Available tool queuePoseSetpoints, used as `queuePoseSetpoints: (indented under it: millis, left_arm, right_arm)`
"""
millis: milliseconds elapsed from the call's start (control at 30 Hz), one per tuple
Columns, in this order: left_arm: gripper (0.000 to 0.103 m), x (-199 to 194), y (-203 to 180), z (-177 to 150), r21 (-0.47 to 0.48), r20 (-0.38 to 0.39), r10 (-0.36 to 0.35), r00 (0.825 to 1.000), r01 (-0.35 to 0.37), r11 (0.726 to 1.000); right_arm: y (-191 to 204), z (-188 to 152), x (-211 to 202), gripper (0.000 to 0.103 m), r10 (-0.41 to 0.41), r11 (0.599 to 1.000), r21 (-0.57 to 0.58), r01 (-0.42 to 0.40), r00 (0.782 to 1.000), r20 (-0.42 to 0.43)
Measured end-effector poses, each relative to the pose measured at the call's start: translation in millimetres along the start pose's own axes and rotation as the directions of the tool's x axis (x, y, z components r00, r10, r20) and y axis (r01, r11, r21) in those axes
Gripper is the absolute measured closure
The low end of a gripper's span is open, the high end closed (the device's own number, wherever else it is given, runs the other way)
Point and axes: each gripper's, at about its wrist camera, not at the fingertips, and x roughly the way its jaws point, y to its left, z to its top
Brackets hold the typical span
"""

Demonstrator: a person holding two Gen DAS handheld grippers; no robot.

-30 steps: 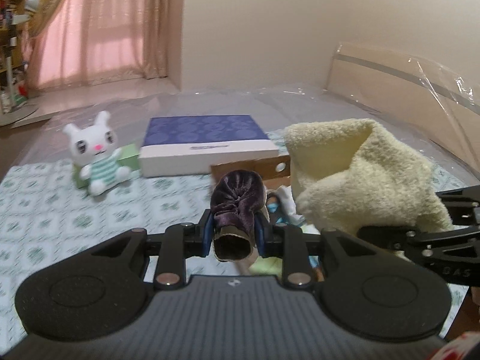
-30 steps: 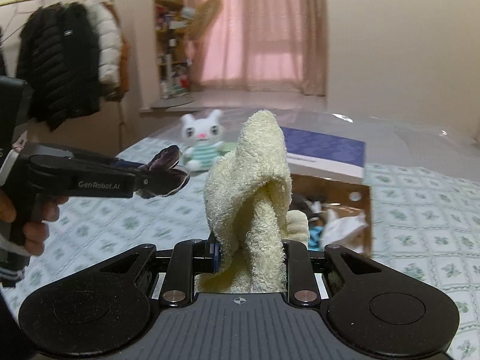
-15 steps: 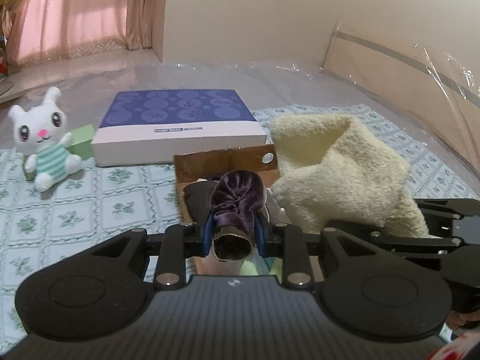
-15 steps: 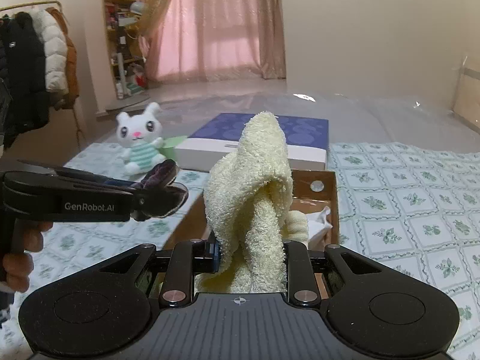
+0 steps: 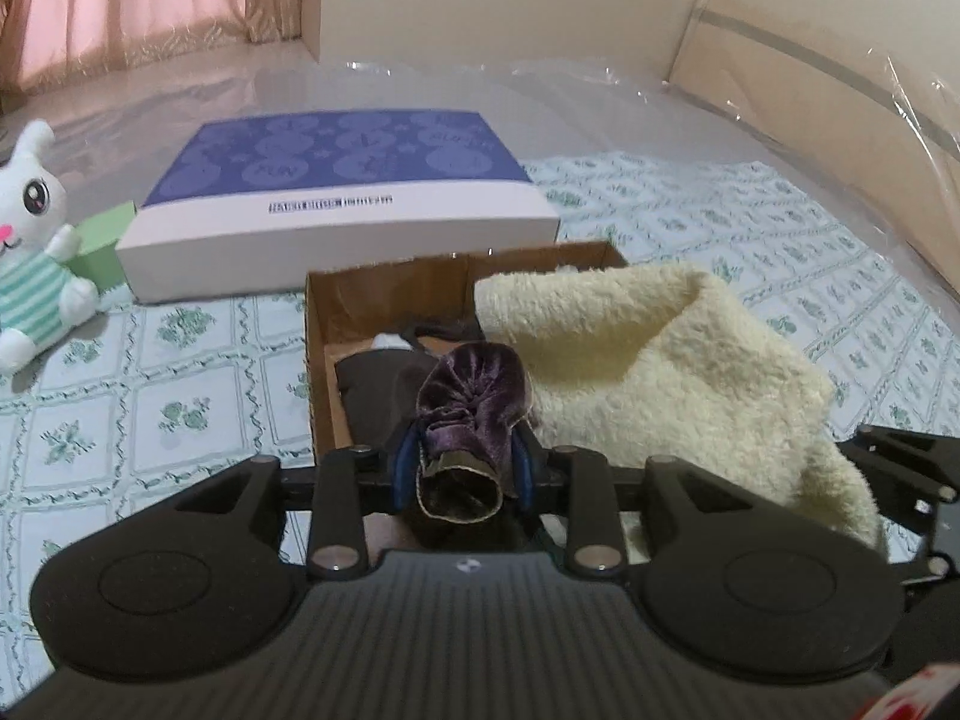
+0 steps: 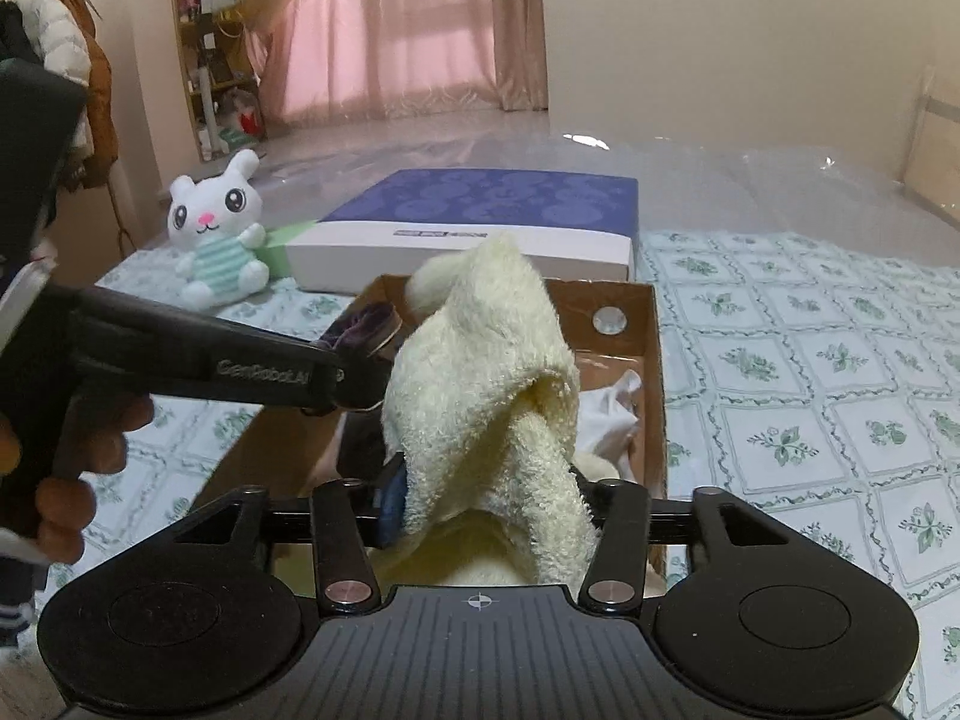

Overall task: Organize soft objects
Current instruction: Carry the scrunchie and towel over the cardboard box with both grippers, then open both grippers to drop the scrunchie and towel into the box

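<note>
My left gripper (image 5: pixel 462 468) is shut on a purple velvet cloth (image 5: pixel 474 402) and holds it over the open cardboard box (image 5: pixel 384 288). My right gripper (image 6: pixel 486 504) is shut on a cream fluffy towel (image 6: pixel 486 372), held over the same box (image 6: pixel 651 360). The towel (image 5: pixel 654 384) fills the right of the left wrist view. The left gripper's arm (image 6: pixel 198 360) crosses the right wrist view, the purple cloth (image 6: pixel 363 327) at its tip. Dark fabric (image 5: pixel 378 390) and white fabric (image 6: pixel 609 420) lie in the box.
A white plush rabbit (image 6: pixel 216 234) sits at the left, next to a green block (image 5: pixel 102 240). A flat blue-and-white box (image 5: pixel 342 192) lies behind the cardboard box. The bed has a green floral sheet (image 6: pixel 810 360) and a plastic-covered headboard (image 5: pixel 840 120) at the right.
Both grippers have moved forward and down over the cardboard box, each holding its cloth. The box now lies right beneath them and the rabbit has slid to the left edge.
</note>
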Motion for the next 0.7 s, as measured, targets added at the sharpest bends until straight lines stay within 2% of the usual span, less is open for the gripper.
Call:
queuePoseSetpoints:
  millis: [67, 200, 333, 400, 467, 567, 633, 700]
  left_arm:
    - [0.072, -2, 2, -3, 0.000, 0.001, -0.008, 1.000, 0.008, 1.000]
    - [0.063, -10, 3, -11, 0.020, 0.009, -0.017, 1.000, 0.017, 1.000]
    - [0.063, -17, 2, -16, 0.030, 0.006, -0.020, 1.000, 0.020, 0.999]
    - [0.063, -20, 0, -18, 0.046, 0.011, -0.012, 1.000, 0.011, 0.999]
    - [0.063, -23, -2, -20, 0.075, 0.025, -0.005, 1.000, 0.003, 0.997]
    - [0.067, -22, -4, -22, 0.098, 0.024, -0.008, 1.000, 0.005, 0.995]
    - [0.069, -20, -5, -23, 0.099, 0.015, -0.017, 1.000, 0.015, 0.995]
    - [0.069, -17, -6, -25, 0.100, 0.007, -0.022, 1.000, 0.022, 0.995]
  right_arm:
    - [-1, -4, -1, 0.045, -0.008, 1.000, -0.008, 0.008, 1.000, 0.003]
    - [-3, -10, -12, 0.042, -0.014, 1.000, -0.009, 0.014, 1.000, 0.022]
    - [-2, -13, -29, 0.041, -0.025, 0.999, -0.027, 0.027, 0.997, 0.068]
    - [1, -13, -37, 0.050, -0.036, 0.998, -0.043, 0.041, 0.994, 0.106]
    - [6, -15, -44, 0.085, -0.029, 0.995, -0.087, 0.041, 0.989, 0.142]
    - [17, -18, -45, 0.095, 0.016, 0.985, -0.171, 0.007, 0.991, 0.132]
    - [24, -22, -39, 0.096, 0.053, 0.975, -0.220, -0.028, 0.993, 0.110]
    - [28, -25, -29, 0.096, 0.057, 0.970, -0.239, -0.035, 0.995, 0.086]
